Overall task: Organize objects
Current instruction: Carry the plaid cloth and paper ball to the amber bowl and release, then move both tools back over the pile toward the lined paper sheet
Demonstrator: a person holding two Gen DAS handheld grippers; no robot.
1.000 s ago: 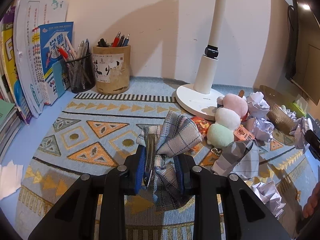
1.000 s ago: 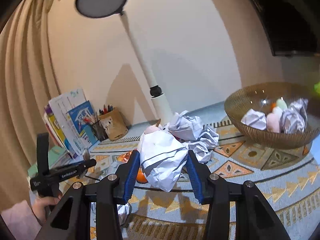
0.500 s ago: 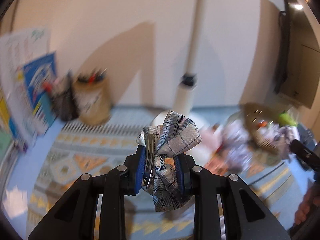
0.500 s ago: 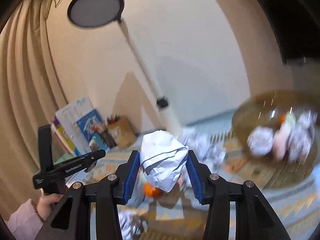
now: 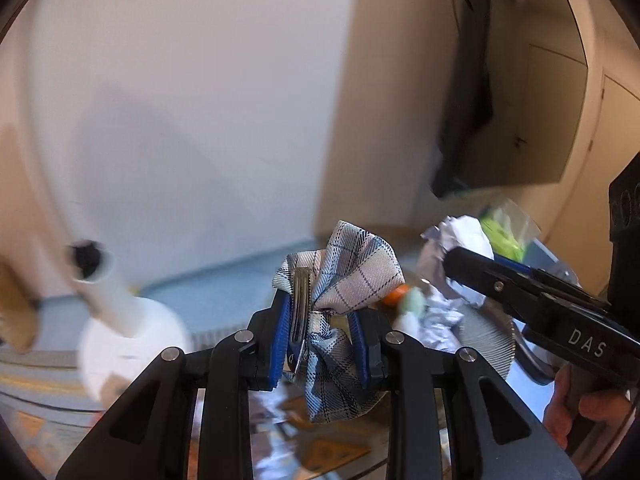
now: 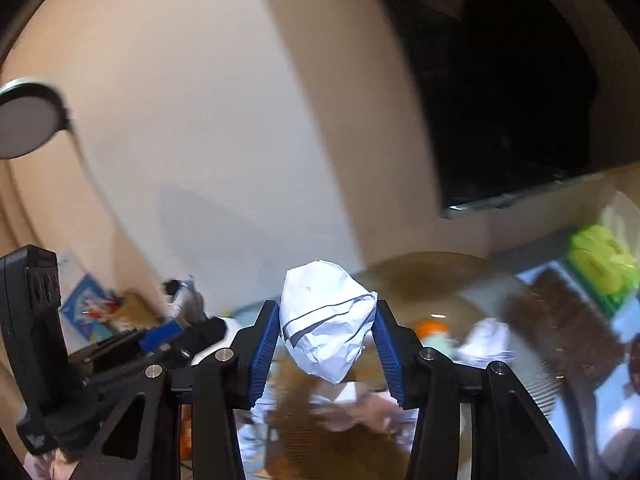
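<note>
Two loads: plaid bow [image 5: 344, 280], paper ball [image 6: 326, 320], both clamped

Pale wall [image 5: 180, 100], dark wall screen [image 6: 500, 100], white lamp [image 5: 120, 312]

Left claw [image 5: 320, 340] black with blue ribbed pads, 4 silver screws, right claw [image 6: 326, 346] alike, white "DAS" lettering

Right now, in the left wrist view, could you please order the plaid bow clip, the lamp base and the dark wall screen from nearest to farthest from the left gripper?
1. plaid bow clip: clamped between the fingers of the left gripper.
2. lamp base: low on the left, blurred, on the table.
3. dark wall screen: upper right, up on the wall.
</note>
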